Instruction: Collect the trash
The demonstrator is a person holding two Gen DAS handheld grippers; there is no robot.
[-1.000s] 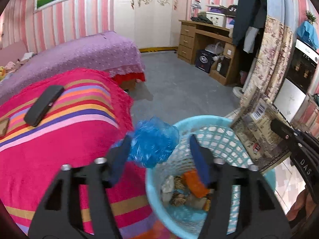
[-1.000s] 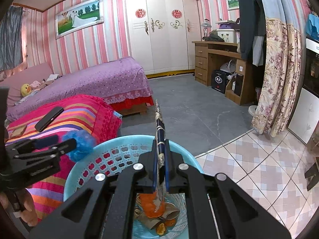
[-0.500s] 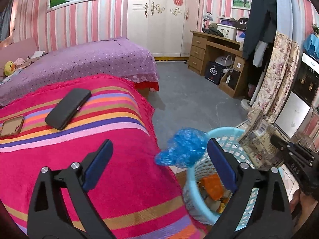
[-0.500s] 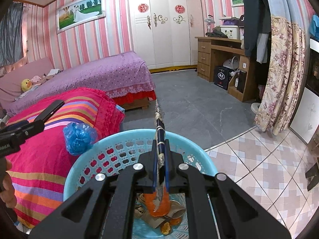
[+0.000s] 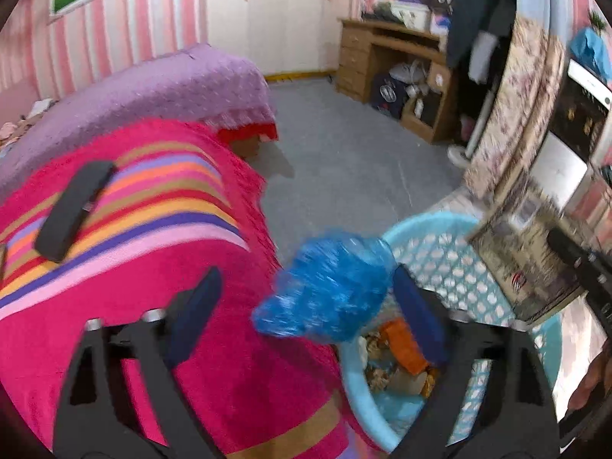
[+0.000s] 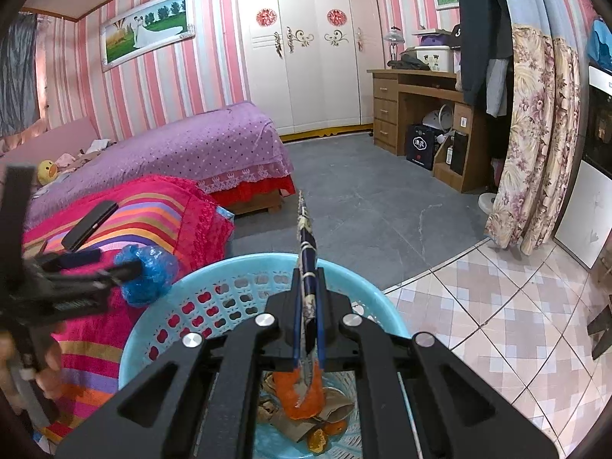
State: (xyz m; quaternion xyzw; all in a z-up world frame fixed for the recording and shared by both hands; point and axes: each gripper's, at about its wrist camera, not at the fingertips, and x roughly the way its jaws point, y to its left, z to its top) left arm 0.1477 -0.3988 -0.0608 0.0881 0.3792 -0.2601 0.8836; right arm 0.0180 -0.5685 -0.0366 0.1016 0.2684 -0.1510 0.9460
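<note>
Striped pink bedding [image 5: 126, 229] fills the left, with a black phone [image 5: 72, 210] lying on it. Next comes the left gripper [image 5: 306, 313], its jaws set wide and just now narrowing, with a crumpled blue wrapper [image 5: 329, 290] between them, touching only the right pad, at the edge of the blue basket [image 6: 244, 267]. Further right, the right gripper [image 6: 309, 325] is clamped tight on 1 flat printed packet [image 5: 524, 252] above the basket, whose bottom holds orange peel [image 6: 298, 390] and scraps.
</note>
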